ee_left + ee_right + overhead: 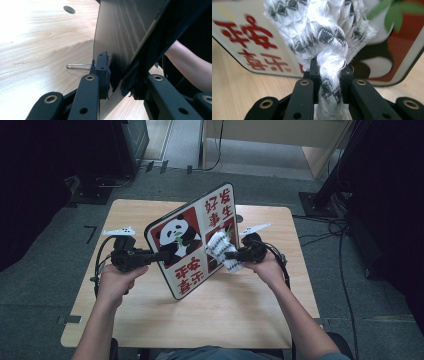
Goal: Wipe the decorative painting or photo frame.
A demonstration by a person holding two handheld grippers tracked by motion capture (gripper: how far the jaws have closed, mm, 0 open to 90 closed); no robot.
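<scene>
A rounded board (192, 230) printed with a panda and red characters stands tilted on its lower edge on the wooden table (225, 315). My left gripper (161, 256) is shut on the board's left edge; in the left gripper view the pads (103, 72) clamp its dark back (120, 30). My right gripper (232, 255) is shut on a bunched white cloth with a grey pattern (220, 249), which it holds against the board's printed face. In the right gripper view the cloth (322, 32) bulges out above the jaws in front of the board (249, 37).
A thin metal wire (77, 66) lies on the table behind the board's edge. A round hole (69, 9) sits in the tabletop farther off. Cables (330, 227) run over the grey floor at the right. Dark stands flank the table.
</scene>
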